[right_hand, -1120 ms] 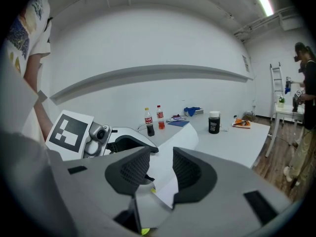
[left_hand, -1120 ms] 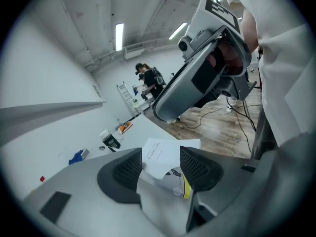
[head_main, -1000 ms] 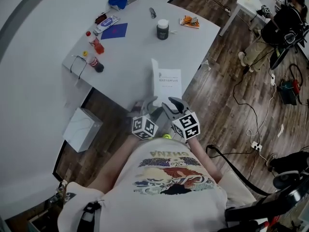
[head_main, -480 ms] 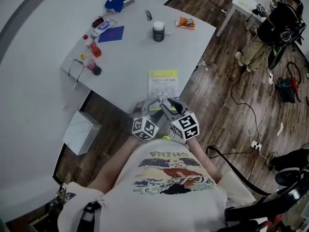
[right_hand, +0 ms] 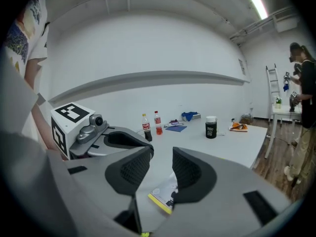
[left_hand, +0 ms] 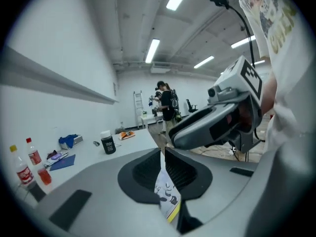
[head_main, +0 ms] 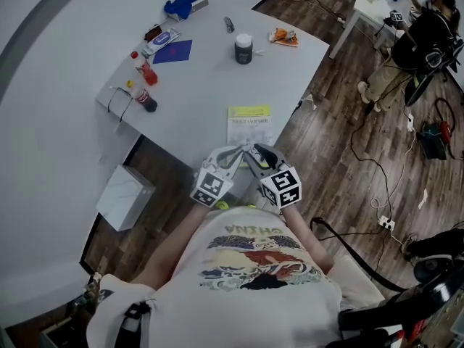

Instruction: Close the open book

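The book (head_main: 249,125) lies closed and flat near the table's front edge, its yellow-banded cover up. It also shows low in the left gripper view, book (left_hand: 168,199), and in the right gripper view, book (right_hand: 165,194). My left gripper (head_main: 235,151) hovers just off the book's near edge. Its jaws have just been closing and now stand almost together with nothing between them, left gripper (left_hand: 163,154). Beside it, my right gripper (head_main: 255,151) stands open above the book's near edge, holding nothing, right gripper (right_hand: 161,169).
A black jar (head_main: 244,48), two soda bottles (head_main: 145,98), a blue sheet (head_main: 172,51), a blue cloth (head_main: 181,4) and an orange packet (head_main: 284,35) sit farther back on the white table (head_main: 203,85). A white box (head_main: 125,194) stands on the floor at left. A person (head_main: 420,42) stands at upper right.
The book's upright cover has come down and the book now lies closed. My left gripper has risen a little, rolled, and its jaws have come together. The right gripper has stayed put.
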{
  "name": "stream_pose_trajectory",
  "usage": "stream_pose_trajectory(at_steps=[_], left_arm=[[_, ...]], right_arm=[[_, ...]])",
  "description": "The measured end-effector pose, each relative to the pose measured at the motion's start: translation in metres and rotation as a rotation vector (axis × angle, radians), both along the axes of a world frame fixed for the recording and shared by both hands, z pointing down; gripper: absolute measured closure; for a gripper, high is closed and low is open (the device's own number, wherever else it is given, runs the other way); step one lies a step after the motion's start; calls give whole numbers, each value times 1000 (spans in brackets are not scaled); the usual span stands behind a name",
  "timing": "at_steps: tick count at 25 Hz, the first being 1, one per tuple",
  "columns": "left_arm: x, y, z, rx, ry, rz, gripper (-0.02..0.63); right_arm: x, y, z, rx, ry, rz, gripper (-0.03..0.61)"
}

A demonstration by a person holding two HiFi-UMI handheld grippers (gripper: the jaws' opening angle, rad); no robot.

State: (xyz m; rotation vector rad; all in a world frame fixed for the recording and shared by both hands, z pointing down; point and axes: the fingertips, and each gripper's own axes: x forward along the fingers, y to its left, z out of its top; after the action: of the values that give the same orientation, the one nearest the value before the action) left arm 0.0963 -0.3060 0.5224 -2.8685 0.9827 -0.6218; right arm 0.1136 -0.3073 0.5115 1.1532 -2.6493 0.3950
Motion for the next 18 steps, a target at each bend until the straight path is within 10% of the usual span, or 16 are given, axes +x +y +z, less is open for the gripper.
stream_pose_trajectory(at_steps=[18], left_arm=[[-16, -9, -26, -25, 198, -84, 603]], right_arm=[[-5, -6, -15, 71, 20, 12, 551]])
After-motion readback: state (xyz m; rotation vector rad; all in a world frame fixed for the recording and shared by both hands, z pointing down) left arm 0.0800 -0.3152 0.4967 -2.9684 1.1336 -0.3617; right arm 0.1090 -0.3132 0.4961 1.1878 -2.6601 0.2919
